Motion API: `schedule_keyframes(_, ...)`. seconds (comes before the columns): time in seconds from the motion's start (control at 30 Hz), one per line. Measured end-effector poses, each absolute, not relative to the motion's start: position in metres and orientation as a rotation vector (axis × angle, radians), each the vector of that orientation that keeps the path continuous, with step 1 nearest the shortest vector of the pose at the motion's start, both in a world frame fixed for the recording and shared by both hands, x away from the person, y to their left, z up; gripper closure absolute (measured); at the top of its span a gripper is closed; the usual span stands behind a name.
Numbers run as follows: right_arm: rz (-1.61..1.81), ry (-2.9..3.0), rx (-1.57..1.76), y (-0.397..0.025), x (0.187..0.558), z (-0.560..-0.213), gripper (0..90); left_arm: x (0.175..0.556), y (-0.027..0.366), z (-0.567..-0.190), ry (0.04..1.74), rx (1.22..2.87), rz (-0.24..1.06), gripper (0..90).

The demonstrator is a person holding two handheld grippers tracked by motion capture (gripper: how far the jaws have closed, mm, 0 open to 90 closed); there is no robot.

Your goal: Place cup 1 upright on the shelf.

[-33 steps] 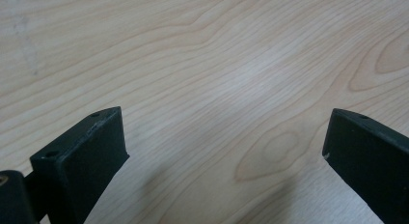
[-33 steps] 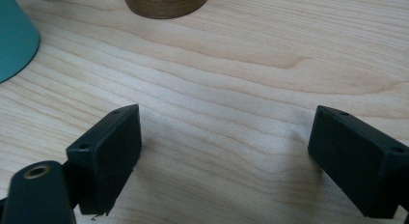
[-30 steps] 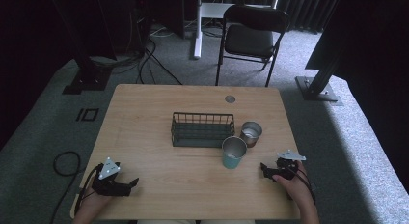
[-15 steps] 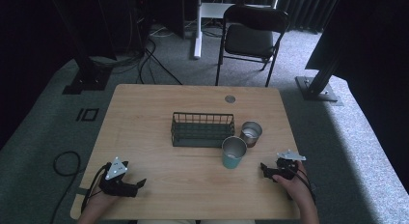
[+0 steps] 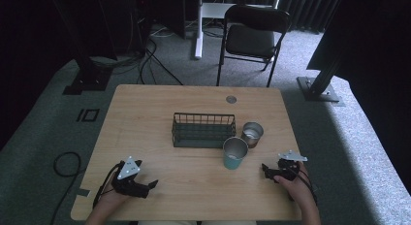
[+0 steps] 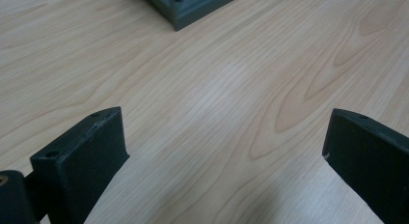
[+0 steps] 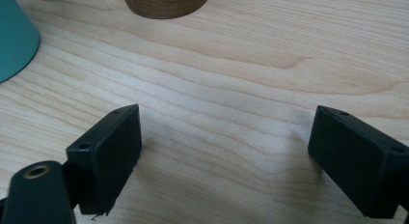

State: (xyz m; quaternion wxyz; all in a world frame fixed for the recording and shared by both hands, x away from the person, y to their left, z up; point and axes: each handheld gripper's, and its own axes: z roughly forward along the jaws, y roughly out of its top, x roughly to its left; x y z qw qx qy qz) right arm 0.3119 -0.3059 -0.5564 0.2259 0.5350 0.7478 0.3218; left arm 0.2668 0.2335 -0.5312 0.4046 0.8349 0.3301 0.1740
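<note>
Left gripper (image 5: 151, 184): held low over the near left part of the table (image 5: 145, 118), jaws spread wide with bare wood between them, nothing held; in the left gripper view (image 6: 224, 151) a corner of the wire basket (image 6: 193, 7) shows at the top edge, well apart from the jaws. Right gripper (image 5: 265, 169): held at the near right part of the table, jaws likewise spread wide and empty; in the right gripper view (image 7: 224, 156) the teal cup (image 7: 14, 40) stands at the upper left and the base of the brown cup (image 7: 166, 3) at the top, both clear of the jaws. Teal cup (image 5: 235, 153): upright, metal rim, near the right gripper and to its left, just in front of the basket's right end. Brown cup (image 5: 252, 134): upright, just beside the basket's right end, behind and to the right of the teal cup. Wire basket (image 5: 203, 130): dark, rectangular, at the table's middle. Round grommet (image 5: 231, 99): set in the far edge of the tabletop. Folding chair (image 5: 252, 36): beyond the table on grey carpet.
</note>
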Motion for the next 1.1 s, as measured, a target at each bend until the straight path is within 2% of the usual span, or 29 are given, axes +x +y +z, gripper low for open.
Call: schedule_keyframes(1.1, 0.887, 2.062, 1.473, -0.306, 0.312, -0.556, 11.3, 0.278, 0.182, -0.534, 0.688, 2.143, 0.341, 2.2)
